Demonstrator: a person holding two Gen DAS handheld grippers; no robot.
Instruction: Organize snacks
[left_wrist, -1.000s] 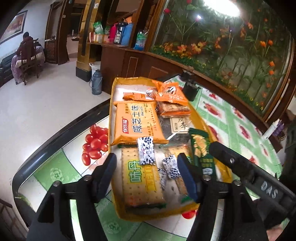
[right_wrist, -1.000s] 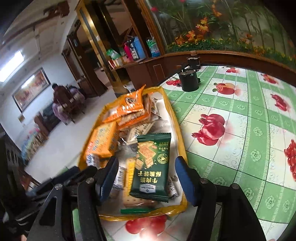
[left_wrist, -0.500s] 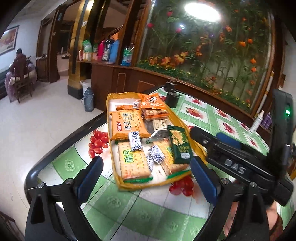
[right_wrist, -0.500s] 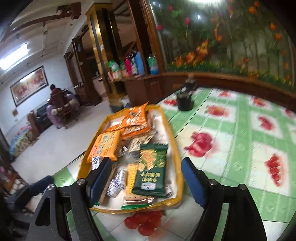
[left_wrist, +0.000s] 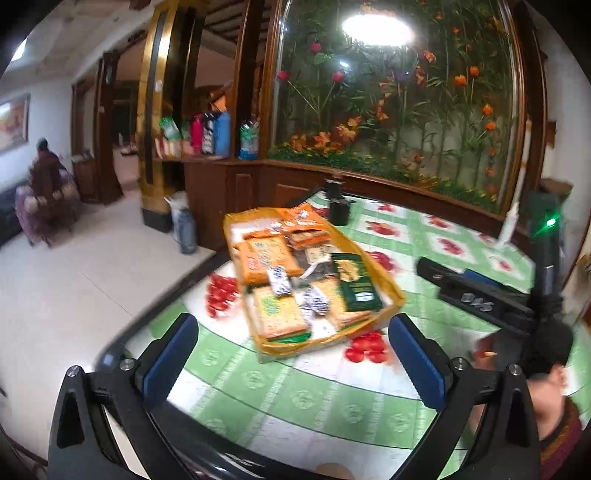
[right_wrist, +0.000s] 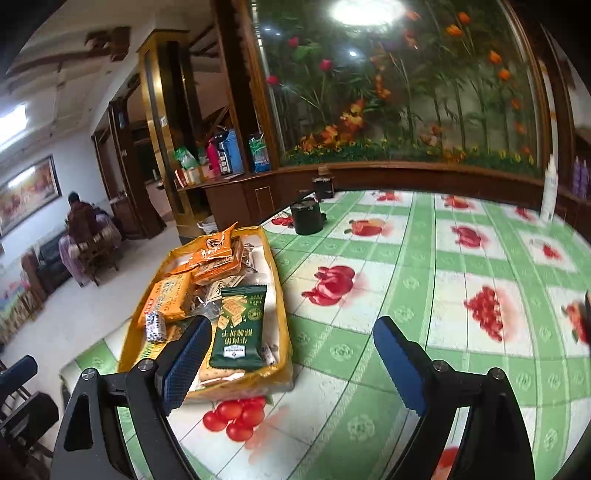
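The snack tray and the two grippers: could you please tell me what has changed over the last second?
Both grippers have drawn back from the yellow tray; the left gripper and right gripper have just been opening their jaws, with nothing between them. Nothing was taken or let go. The green packet, the orange packets and the black cup lie as before.

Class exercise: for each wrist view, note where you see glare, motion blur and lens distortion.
Left wrist view: the ceiling light glares off the glass; the snack tray is smeared by motion blur; the room's straight lines bow. Right wrist view: the same glare at the top; the dark green packet is sharper; the tablecloth grid bulges, with black corners.
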